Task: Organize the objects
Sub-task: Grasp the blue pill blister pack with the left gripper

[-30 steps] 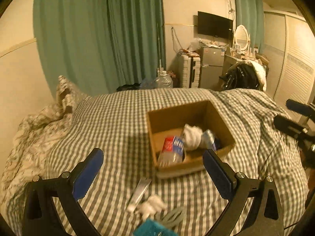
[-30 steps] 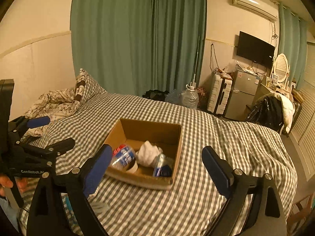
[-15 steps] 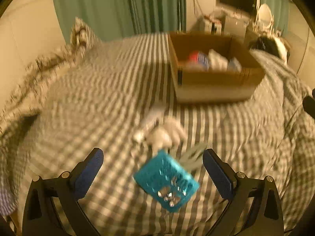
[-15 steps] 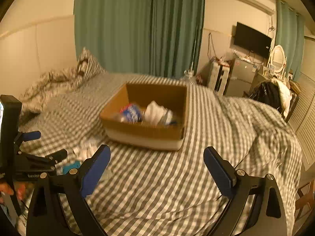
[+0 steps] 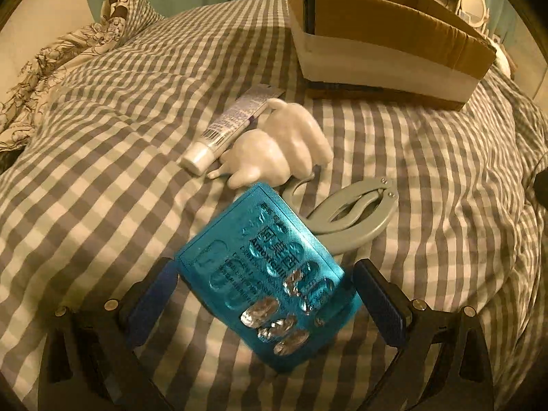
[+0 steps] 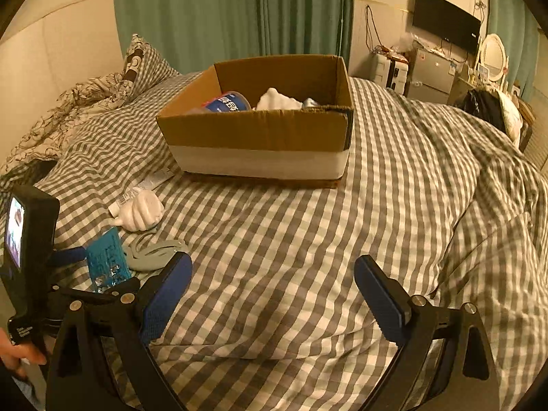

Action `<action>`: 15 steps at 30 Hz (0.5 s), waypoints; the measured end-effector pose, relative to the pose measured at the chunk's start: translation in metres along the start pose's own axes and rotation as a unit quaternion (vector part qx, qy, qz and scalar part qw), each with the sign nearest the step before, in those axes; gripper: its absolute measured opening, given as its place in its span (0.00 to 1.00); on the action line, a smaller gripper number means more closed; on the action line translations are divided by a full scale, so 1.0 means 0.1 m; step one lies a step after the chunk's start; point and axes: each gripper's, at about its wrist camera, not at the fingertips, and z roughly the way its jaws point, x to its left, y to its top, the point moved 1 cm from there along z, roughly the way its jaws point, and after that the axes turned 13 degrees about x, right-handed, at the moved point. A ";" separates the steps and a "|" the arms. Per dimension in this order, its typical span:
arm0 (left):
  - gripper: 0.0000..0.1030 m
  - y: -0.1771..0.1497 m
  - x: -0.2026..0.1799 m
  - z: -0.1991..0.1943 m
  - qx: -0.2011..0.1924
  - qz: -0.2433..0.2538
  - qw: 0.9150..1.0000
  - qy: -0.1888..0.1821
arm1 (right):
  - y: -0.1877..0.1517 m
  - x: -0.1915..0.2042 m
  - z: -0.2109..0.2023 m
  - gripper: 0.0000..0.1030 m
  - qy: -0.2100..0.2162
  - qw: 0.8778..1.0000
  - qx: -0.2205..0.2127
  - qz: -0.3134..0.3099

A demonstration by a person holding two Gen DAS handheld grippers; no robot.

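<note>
Four loose items lie on the checked bedspread (image 5: 102,144) in the left wrist view, with a cardboard box (image 5: 387,37) beyond them at the upper right of the frame. Furthest left is a small white tube (image 5: 233,123), lying diagonally with its cap toward the lower left. Just right of it, and touching it, sits a white hand-shaped figure (image 5: 277,147). Below that, at the lower centre, a teal blister pack of pills (image 5: 270,274) lies tilted, several of its foil pockets burst. To its right a grey hinged clamp-like tool (image 5: 349,212) rests on the cloth, its left end tucked under the pack's upper edge. The left gripper (image 5: 263,294) has its blue-padded fingers (image 5: 150,298) spread wide, one on either side of the pack's lower half; neither pad appears to press on it, and whether they touch its edges cannot be told.

In the right wrist view, the left gripper's body with its small screen (image 6: 15,236) fills the lower left of the frame, the teal pack (image 6: 106,260) just right of it, then the grey tool (image 6: 150,253) and the white hand figure (image 6: 140,212) above. The box (image 6: 260,130) stands at upper centre, holding a blue-labelled container (image 6: 226,102) and something white and crumpled (image 6: 277,101). The right gripper (image 6: 274,294) hangs over bare bedspread (image 6: 394,205) at the bottom, fingers wide apart and holding nothing.
</note>
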 end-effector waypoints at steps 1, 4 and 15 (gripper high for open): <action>1.00 0.00 -0.03 0.03 0.002 0.010 1.000 -0.005 | 0.00 0.00 0.02 0.93 0.000 1.000 0.002 0.001; 0.97 -0.02 -0.08 0.05 0.001 0.035 0.999 -0.014 | -0.02 0.01 0.05 0.93 -0.004 1.000 0.008 0.001; 0.70 -0.07 -0.01 -0.16 0.008 0.044 0.995 -0.085 | -0.03 0.13 0.00 0.93 -0.006 1.000 0.008 -0.013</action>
